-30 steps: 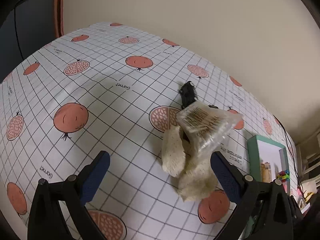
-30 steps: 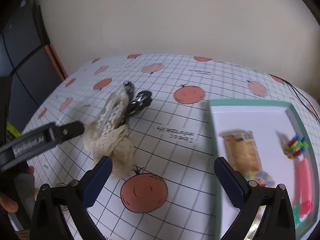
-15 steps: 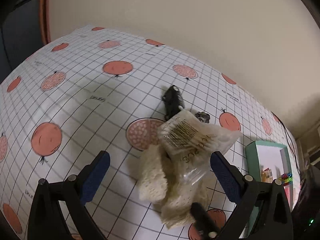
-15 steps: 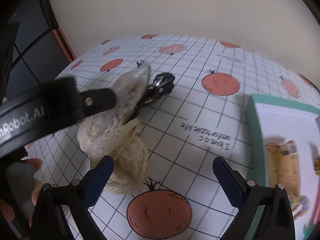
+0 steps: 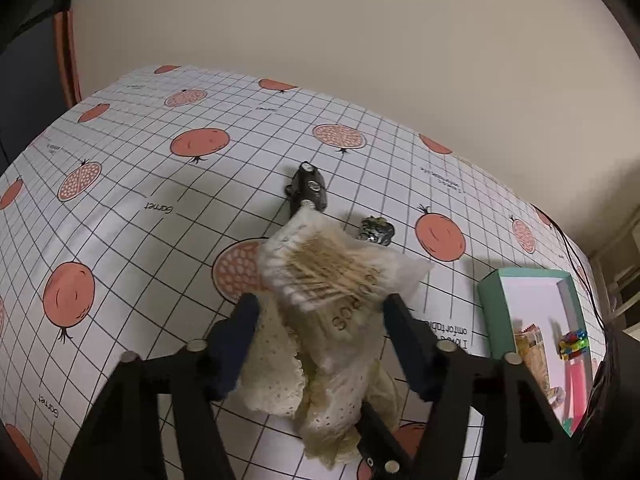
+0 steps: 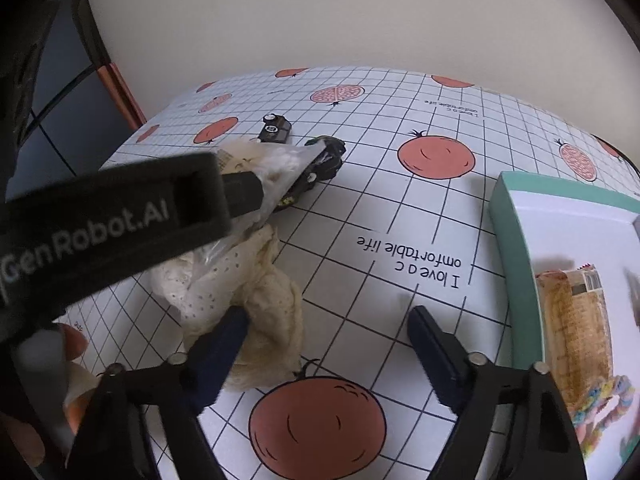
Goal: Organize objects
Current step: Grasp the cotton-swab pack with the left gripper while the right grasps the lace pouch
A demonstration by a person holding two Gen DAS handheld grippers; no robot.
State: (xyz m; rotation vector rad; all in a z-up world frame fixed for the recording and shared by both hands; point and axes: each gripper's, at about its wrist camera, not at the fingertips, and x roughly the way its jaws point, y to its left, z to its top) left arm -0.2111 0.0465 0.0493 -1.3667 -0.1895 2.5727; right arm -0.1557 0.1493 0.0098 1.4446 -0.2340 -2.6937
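A clear bag of cotton swabs (image 5: 332, 268) lies on top of a cream lace cloth (image 5: 276, 364) on the pomegranate-print tablecloth. My left gripper (image 5: 320, 308) has its jaws narrowed onto both sides of the bag. In the right wrist view one of its fingers (image 6: 240, 196) presses the bag (image 6: 280, 168) from the side. My right gripper (image 6: 328, 340) stands open just above the table, and its left fingertip touches the lace cloth (image 6: 260, 296). Nothing is between its fingers.
A small black toy car (image 5: 308, 188) and a dark crumpled item (image 5: 376, 230) lie just beyond the bag. To the right stands a teal tray (image 6: 508, 216) with a snack packet (image 6: 576, 312), coloured beads and a pink item. A hand (image 6: 76, 340) shows lower left.
My left gripper has moved in over the swab bag and its jaws have narrowed onto it. My right gripper has moved left, down to the lace cloth, still open.
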